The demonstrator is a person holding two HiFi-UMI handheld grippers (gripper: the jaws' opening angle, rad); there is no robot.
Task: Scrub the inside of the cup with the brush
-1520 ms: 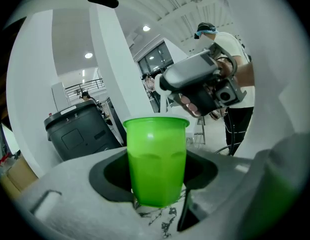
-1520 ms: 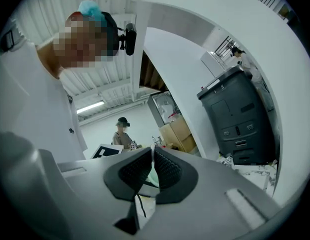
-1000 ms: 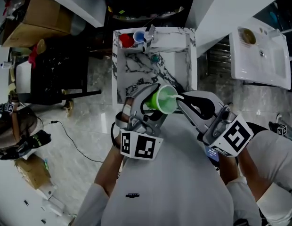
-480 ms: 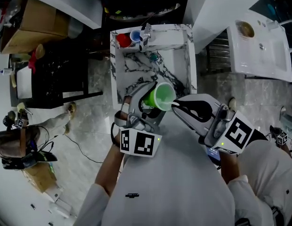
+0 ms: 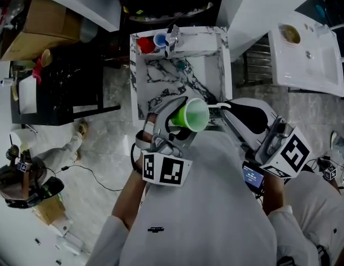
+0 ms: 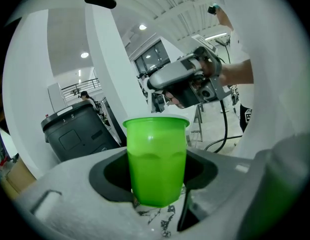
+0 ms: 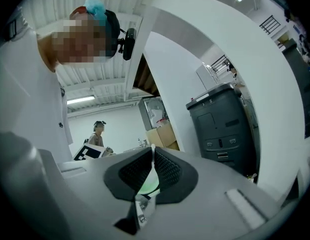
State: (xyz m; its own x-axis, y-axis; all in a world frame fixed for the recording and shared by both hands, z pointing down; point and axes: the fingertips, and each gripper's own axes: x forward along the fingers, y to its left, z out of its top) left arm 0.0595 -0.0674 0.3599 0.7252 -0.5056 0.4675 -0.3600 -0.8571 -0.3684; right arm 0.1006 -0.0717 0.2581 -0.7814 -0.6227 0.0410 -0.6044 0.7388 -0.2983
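A green cup (image 5: 191, 116) lies tilted on its side in my left gripper (image 5: 175, 122), which is shut on its lower body; its mouth faces right. In the left gripper view the cup (image 6: 156, 159) stands between the jaws. My right gripper (image 5: 228, 108) is just right of the cup's mouth, shut on a thin white brush handle (image 5: 218, 105) that reaches the rim. Its head is too small to make out. In the right gripper view the handle (image 7: 153, 160) is pinched between the pads, with green cup (image 7: 149, 185) showing below.
A marble basin (image 5: 161, 76) lies ahead, with a red cup (image 5: 145, 45), a blue cup (image 5: 159, 40) and a tap (image 5: 172, 39) at its far end. A white washbasin (image 5: 308, 60) is at the right, and cardboard boxes (image 5: 39, 21) at the far left.
My right gripper has drawn back to the right and slightly up, pulling the brush from deep in the cup's mouth out to its rim. The left gripper and cup stay put.
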